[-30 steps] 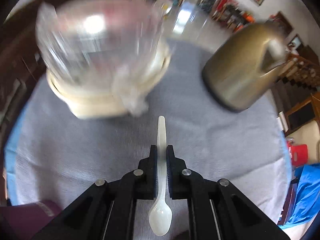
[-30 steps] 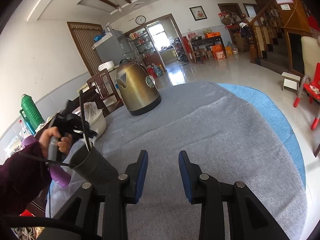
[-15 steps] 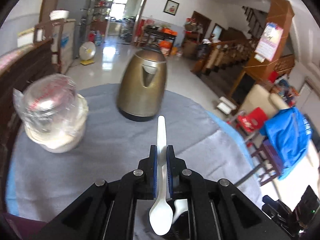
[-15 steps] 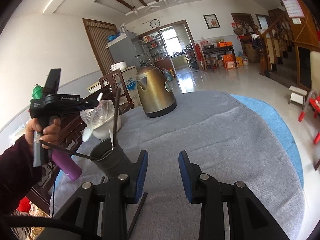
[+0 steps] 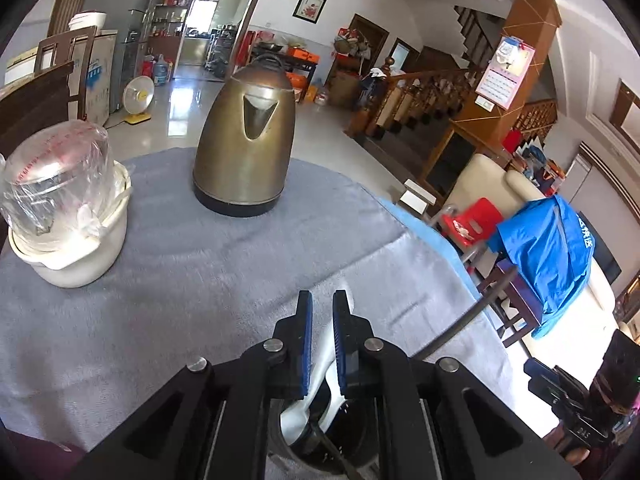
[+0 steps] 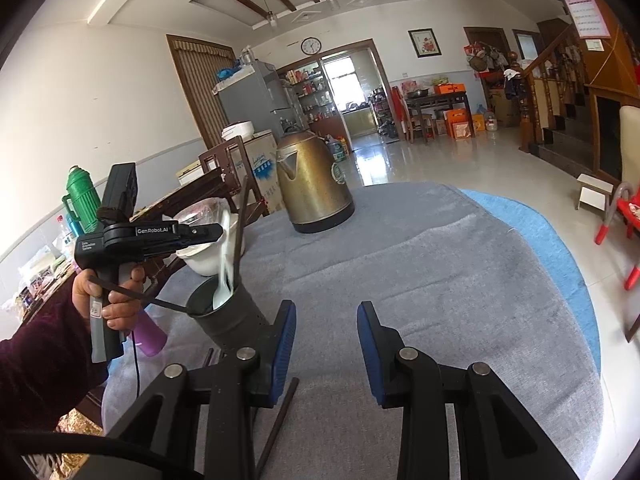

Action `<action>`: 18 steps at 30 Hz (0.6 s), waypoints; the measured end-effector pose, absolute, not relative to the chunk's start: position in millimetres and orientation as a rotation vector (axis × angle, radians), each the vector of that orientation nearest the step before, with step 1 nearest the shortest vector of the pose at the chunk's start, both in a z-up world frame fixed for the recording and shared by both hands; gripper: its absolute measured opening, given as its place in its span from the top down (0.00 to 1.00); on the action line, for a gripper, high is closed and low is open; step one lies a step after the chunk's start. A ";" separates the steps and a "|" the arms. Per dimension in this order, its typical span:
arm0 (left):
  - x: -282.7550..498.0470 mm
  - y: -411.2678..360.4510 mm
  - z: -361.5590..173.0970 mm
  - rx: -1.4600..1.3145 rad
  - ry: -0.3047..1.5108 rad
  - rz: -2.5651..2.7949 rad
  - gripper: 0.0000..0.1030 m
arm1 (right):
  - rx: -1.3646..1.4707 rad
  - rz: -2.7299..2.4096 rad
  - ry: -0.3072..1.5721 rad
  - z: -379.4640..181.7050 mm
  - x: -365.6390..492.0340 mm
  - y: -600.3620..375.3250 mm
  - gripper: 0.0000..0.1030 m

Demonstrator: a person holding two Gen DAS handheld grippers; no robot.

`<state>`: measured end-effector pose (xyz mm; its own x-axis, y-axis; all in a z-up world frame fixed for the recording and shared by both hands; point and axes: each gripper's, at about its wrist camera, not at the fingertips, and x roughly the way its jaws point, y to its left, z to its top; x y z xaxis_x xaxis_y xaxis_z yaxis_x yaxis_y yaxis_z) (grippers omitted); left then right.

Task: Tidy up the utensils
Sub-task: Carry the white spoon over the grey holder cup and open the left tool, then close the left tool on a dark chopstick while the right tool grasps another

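My left tool (image 5: 320,304) hangs above the dark grey cylindrical utensil holder (image 6: 230,314), its blue-padded fingers a narrow gap apart with the white plastic spoon (image 5: 320,376) between them; I cannot tell from the left wrist view whether the pads touch the handle. In the right wrist view the spoon (image 6: 224,268) stands tilted in the holder, bowl down inside the rim and handle top up near the tip of my left tool (image 6: 200,234), which my left hand (image 6: 106,294) holds level over the holder. Thin dark chopsticks (image 6: 240,224) rise from the same holder, and another dark chopstick (image 6: 280,416) lies flat on the grey cloth-covered round worktop (image 6: 420,280), just beside my right tool (image 6: 326,340). My right tool hovers low over the cloth with its fingers wide apart and nothing between them. Further back on the worktop stand a bronze-coloured metal electric kettle (image 5: 246,140) and a cream ceramic pot (image 5: 76,248) with a clear plastic-wrapped cup upside down on it (image 5: 56,184), well apart from the holder.
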<state>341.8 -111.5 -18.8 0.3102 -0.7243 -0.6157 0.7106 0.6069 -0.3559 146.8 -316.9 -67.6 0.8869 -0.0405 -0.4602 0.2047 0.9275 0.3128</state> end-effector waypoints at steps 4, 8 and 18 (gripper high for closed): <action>327.9 -92.7 9.3 -0.042 0.772 -0.952 0.91 | 0.350 -0.124 0.457 -64.5 144.9 -311.1 0.66; 296.5 -63.1 45.3 -0.061 0.665 -0.889 0.76 | 0.362 -0.105 0.453 -62.4 143.2 -306.5 0.66; 176.9 30.2 40.3 -0.067 0.593 -0.566 0.32 | 0.423 -0.034 0.558 -85.9 156.8 -289.0 0.66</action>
<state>176.9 30.2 40.3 0.6824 -0.5234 -0.5103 0.4861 0.8463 -0.2180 156.8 -289.0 -85.9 0.8500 0.0822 -0.5203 0.1442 0.9137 0.3799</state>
